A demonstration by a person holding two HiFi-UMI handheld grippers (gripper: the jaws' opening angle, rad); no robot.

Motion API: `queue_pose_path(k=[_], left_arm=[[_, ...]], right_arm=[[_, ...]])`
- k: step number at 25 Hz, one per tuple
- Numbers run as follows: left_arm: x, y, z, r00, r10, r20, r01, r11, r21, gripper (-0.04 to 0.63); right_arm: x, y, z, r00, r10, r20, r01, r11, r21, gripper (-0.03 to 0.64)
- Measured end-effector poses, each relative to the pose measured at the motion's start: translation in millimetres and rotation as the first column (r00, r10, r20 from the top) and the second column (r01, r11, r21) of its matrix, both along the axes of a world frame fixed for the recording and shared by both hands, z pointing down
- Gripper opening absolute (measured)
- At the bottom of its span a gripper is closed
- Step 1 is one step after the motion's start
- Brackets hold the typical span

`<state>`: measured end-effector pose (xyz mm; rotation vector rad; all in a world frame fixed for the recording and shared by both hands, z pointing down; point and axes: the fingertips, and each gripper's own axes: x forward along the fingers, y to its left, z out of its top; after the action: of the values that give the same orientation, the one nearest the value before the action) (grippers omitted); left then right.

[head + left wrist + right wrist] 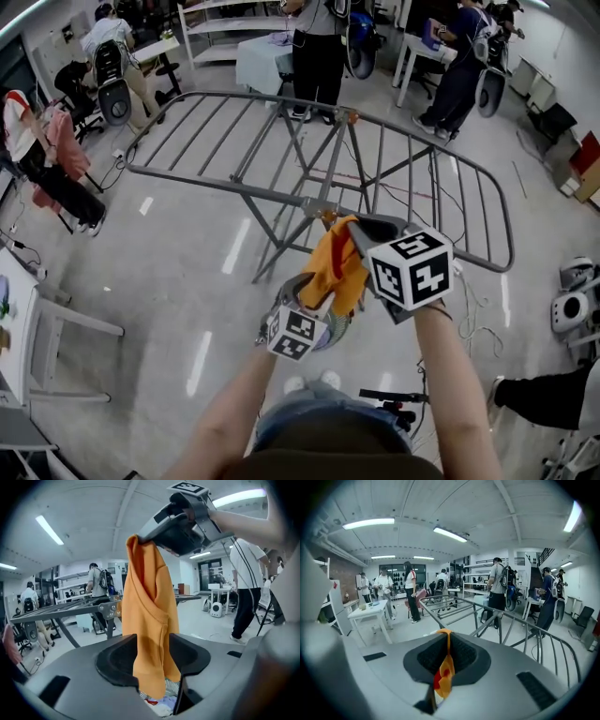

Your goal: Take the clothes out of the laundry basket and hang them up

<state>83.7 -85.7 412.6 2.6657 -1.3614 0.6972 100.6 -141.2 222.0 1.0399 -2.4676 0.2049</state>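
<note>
An orange garment (pixel 337 267) hangs in the air in front of the grey folding drying rack (pixel 375 141). My right gripper (pixel 356 227) is shut on its top edge; in the right gripper view a thin fold of the orange cloth (pixel 443 674) is pinched between the jaws (pixel 446 653). Lower down, my left gripper (pixel 314 302) points up. In its own view the garment (pixel 150 597) drops from the right gripper (pixel 140 538) into the left gripper's jaws (pixel 152 660), which press on both sides of the cloth. The laundry basket is out of sight.
The rack (pixel 487 616) stands unfolded on a shiny grey floor. Several people stand or sit by tables at the back. A white table frame (pixel 37 328) is at the left. Cables and a white device (pixel 569 309) lie at the right.
</note>
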Motion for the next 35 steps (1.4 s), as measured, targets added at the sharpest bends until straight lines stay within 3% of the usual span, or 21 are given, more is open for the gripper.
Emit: queue_pose_path(k=[6, 8, 10, 11, 15, 20, 23, 28, 31, 35], left_arm=[[6, -19, 6, 0.999, -0.025, 0.040, 0.024, 1.000, 0.011, 0.186], [3, -20, 8, 0.998, -0.043, 0.053, 0.042, 0.999, 0.016, 0.136], [-4, -18, 7, 0.997, -0.061, 0.051, 0.060, 0.998, 0.026, 0.038], [-8, -16, 6, 0.997, -0.063, 0.037, 0.062, 0.998, 0.025, 0.027], [-32, -12, -7, 0.998, -0.067, 0.014, 0.067, 0.998, 0.022, 0.020], [-74, -23, -52, 0.991, -0.123, 0.050, 0.120, 0.991, 0.064, 0.017], [-91, -29, -92, 0.982, -0.154, 0.108, 0.141, 0.983, 0.121, 0.017], [-94, -40, -173, 0.958, -0.179, 0.223, 0.114, 0.955, 0.275, 0.017], [-90, -40, -216, 0.933, -0.222, 0.282, 0.104, 0.919, 0.380, 0.017], [-88, -45, -256, 0.916, -0.276, 0.290, 0.116, 0.876, 0.469, 0.017]], right_arm=[[5, -5, -34, 1.000, 0.023, 0.018, -0.024, 0.997, 0.069, 0.011], [10, -3, -42, 0.999, 0.029, 0.018, -0.031, 0.996, 0.087, 0.011], [21, -2, -47, 0.999, 0.046, 0.006, -0.047, 0.994, 0.102, 0.011], [28, -2, -47, 0.998, 0.058, -0.003, -0.057, 0.993, 0.107, 0.011], [57, -3, -41, 0.993, 0.117, -0.029, -0.113, 0.988, 0.107, 0.012], [84, 3, -37, 0.986, 0.161, -0.032, -0.157, 0.983, 0.099, 0.012], [100, 13, -37, 0.982, 0.184, -0.045, -0.178, 0.978, 0.106, 0.012], [127, 27, -52, 0.965, 0.241, -0.099, -0.217, 0.954, 0.205, 0.012], [137, 35, -69, 0.939, 0.313, -0.144, -0.259, 0.917, 0.303, 0.014], [138, 43, -90, 0.896, 0.362, -0.257, -0.220, 0.865, 0.450, 0.015]])
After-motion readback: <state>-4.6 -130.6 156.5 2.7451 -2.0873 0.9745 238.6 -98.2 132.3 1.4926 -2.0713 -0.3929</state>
